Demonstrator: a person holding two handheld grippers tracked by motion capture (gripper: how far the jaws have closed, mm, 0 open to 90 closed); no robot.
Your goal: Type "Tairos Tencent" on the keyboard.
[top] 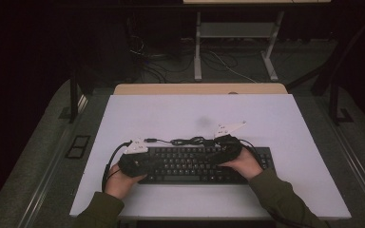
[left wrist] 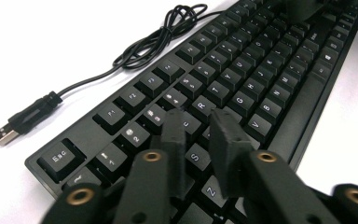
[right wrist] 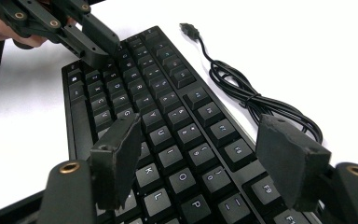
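A black keyboard (top: 195, 165) lies flat on the white table (top: 180, 118), near the person's edge and roughly centred, with its long side running left to right. Its cable (top: 190, 140) lies in a loose bundle on the table just beyond the far edge, the USB plug (left wrist: 4, 133) free and connected to nothing, so the keyboard is probably here to be handled or pressed rather than used. The left gripper (left wrist: 200, 128) hovers over the left letter keys, its jaws drawn narrow with only a slim gap and nothing between them; held like that, the tips form one small point, which would suit pressing a single key around the E, D and C columns. Whether a tip is touching a key I cannot tell. The right gripper (right wrist: 200, 161) sits over the right half, above the U, I, O, K, L area, its jaws spread wide and empty, straddling several columns of keys. Both hands come in low from the near side, grippers angled toward each other across the keys.
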